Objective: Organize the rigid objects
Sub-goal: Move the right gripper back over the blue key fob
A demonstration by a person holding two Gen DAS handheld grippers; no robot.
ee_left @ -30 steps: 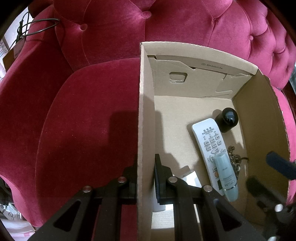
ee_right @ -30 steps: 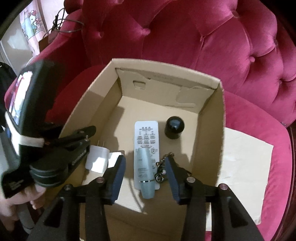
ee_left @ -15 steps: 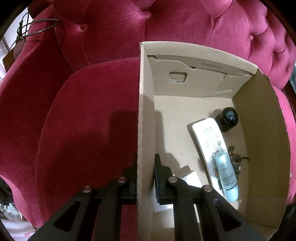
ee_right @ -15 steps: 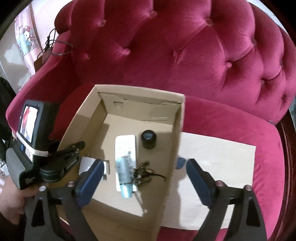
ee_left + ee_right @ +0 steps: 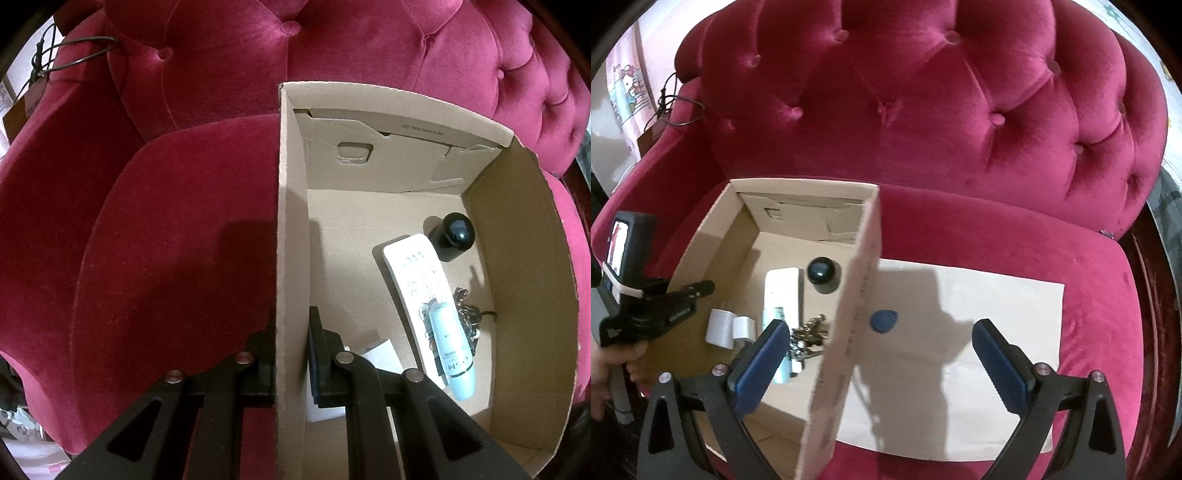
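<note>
An open cardboard box (image 5: 517, 258) (image 5: 860, 295) stands on the red sofa seat. Inside lie a white remote (image 5: 417, 273) (image 5: 781, 291), a pale blue tube (image 5: 450, 347) resting on it, a black round cap (image 5: 454, 232) (image 5: 822, 273), a bunch of keys (image 5: 467, 317) (image 5: 809, 332) and a white plug (image 5: 380, 350) (image 5: 720, 328). My left gripper (image 5: 291, 343) (image 5: 701, 288) is shut on the box's left wall. Above the box's right wall, my right gripper (image 5: 879, 328) is opening wide and grips nothing. A blue tag (image 5: 884, 320) lies on the sheet below it.
A beige paper sheet (image 5: 997, 295) covers the seat to the right of the box. The tufted red backrest (image 5: 923, 110) rises behind. A cable (image 5: 74, 55) hangs over the left armrest. A hand (image 5: 605, 362) holds the left gripper's handle.
My right gripper drew back out of the box, rose and shifted right while its jaws spread wide. The blue tube stays on the remote. The left gripper kept still.
</note>
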